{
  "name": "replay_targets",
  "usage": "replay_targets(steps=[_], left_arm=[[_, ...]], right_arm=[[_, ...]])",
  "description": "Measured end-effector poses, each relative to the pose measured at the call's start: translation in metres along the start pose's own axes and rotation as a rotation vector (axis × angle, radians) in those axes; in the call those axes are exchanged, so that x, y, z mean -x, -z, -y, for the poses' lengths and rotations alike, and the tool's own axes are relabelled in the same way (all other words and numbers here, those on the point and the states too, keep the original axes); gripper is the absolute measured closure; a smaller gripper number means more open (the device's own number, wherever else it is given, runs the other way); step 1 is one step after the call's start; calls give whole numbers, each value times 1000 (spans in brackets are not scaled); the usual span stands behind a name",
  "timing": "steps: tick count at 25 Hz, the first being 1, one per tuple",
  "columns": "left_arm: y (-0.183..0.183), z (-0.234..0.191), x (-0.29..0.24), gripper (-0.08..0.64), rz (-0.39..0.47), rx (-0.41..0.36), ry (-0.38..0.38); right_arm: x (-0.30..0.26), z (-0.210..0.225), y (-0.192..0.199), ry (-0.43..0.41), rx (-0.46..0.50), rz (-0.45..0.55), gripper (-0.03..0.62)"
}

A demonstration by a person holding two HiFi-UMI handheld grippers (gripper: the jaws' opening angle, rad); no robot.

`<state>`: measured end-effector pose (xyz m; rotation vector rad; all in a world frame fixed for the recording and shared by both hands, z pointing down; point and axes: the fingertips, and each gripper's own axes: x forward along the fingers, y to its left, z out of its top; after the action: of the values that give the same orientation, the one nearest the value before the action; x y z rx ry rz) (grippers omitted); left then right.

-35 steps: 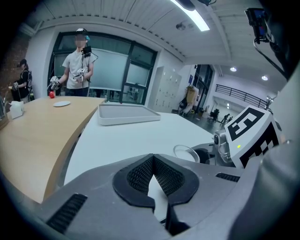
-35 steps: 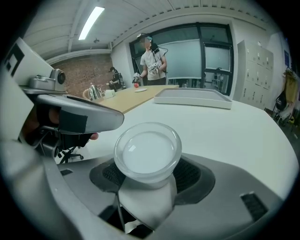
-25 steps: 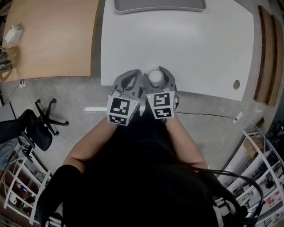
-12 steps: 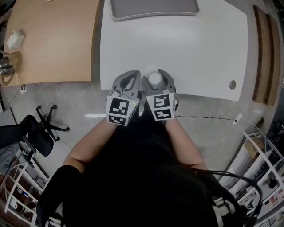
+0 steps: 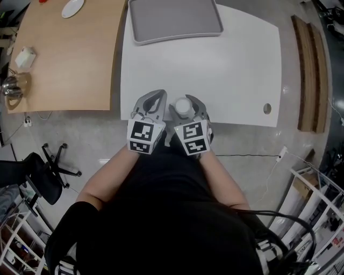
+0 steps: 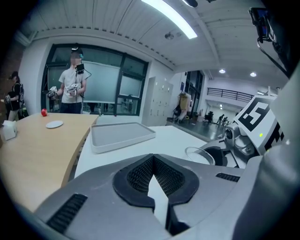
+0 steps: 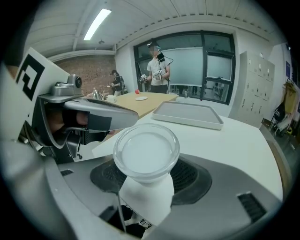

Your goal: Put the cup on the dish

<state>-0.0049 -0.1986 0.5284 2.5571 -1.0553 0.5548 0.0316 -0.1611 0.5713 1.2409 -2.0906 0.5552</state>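
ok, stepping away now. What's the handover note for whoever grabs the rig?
Right tool: shut on the glass cup, which is upright at the near edge of the white table.
Left tool: shut, empty, beside the right one.
Grey tray: far end of the white table, nothing on it. Small white plate: on the wooden table to the left.
Done: cup grasped.
Left: carry it to the dish and set it down. I can't tell whether the dish is the tray or the plate.

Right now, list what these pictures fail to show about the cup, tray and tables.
- Cup: its base, right gripper view, hidden between the jaws clamped on it.
- Tray: far rim, head view, cut off by the top edge.
- White disc on the wooden table: head view, too small to tell whether it is a dish.
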Motion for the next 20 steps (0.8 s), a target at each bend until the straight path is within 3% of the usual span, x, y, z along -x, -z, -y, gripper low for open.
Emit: replay_targets(steps=[20], left_arm=[[-94,11,42,554,142,-100,-1]], right_arm=[[96,9,-106,23,90,156,348]])
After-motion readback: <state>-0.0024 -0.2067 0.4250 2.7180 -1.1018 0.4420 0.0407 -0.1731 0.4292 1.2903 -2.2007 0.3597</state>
